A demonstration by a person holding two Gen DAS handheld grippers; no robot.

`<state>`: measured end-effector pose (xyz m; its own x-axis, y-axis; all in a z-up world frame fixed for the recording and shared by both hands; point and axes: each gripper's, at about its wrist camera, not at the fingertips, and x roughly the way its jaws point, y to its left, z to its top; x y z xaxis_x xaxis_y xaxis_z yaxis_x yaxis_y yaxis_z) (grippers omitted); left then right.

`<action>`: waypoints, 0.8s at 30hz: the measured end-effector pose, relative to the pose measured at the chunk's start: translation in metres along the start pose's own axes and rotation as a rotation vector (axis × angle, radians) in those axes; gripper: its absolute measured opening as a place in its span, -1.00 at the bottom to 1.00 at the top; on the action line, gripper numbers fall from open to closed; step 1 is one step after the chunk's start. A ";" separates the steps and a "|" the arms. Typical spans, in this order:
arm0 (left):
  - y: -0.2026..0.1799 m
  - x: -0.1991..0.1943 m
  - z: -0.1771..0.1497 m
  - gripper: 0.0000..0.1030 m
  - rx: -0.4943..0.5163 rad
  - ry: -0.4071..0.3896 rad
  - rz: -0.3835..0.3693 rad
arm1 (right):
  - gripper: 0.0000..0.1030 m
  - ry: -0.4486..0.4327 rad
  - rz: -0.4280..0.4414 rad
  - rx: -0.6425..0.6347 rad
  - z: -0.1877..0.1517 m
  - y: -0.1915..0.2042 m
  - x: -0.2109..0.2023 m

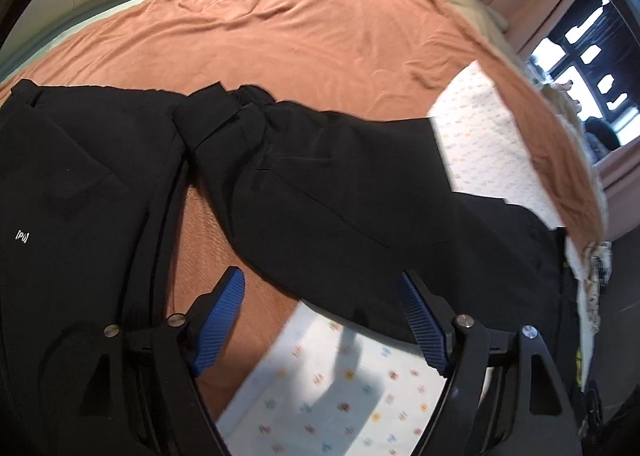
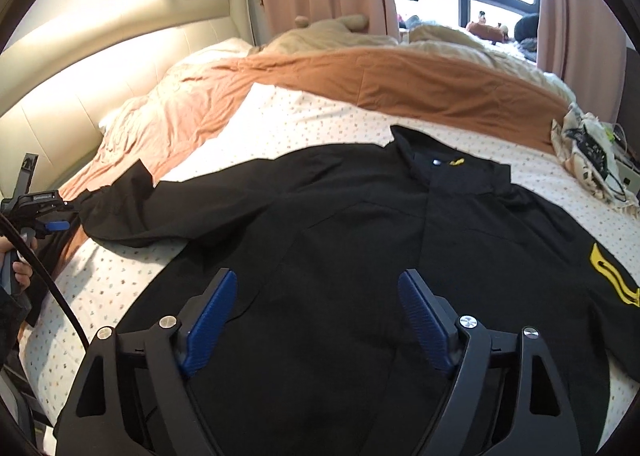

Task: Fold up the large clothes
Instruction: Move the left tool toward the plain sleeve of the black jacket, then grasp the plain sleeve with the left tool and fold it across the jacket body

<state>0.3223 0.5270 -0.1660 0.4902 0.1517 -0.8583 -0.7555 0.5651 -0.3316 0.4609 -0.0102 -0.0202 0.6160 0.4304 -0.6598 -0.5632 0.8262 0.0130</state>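
Black jacket (image 2: 360, 256), a large garment of smooth dark fabric with a yellow chevron patch on one sleeve, lies spread face-up across the bed, on the white sheet (image 2: 120, 276) with small coloured prints. Its collar points toward the window and its hem toward me. One long sleeve (image 1: 320, 183) stretches out toward the bed's left side, its strapped cuff resting on the rust-orange cover (image 1: 280, 35).

My left gripper (image 1: 320, 320) hangs over that sleeve with its blue-padded jaws standing wide, nothing between them. My right gripper (image 2: 318, 320) hovers above the jacket's lower body, jaws likewise spread and empty.

I judge the fold has not started: the jacket is laid out flat and I am lining up the first grasps. Next I need to bring the left gripper down onto the sleeve near its cuff, pinch one layer cleanly, then carry it across the chest while the right gripper steadies the body.
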 end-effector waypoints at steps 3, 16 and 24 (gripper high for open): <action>0.001 0.025 0.007 0.47 0.006 0.057 0.051 | 0.48 0.035 0.010 0.036 0.008 -0.001 0.019; -0.015 0.017 0.034 -0.85 0.062 -0.069 0.104 | 0.02 0.100 0.112 0.128 0.030 0.015 0.095; -0.058 -0.066 0.053 -0.86 0.159 -0.224 -0.002 | -0.05 0.151 0.118 0.197 0.042 0.029 0.162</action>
<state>0.3573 0.5269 -0.0696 0.5889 0.3165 -0.7437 -0.6853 0.6833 -0.2519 0.5675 0.0986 -0.0946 0.4547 0.4813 -0.7494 -0.4992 0.8345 0.2331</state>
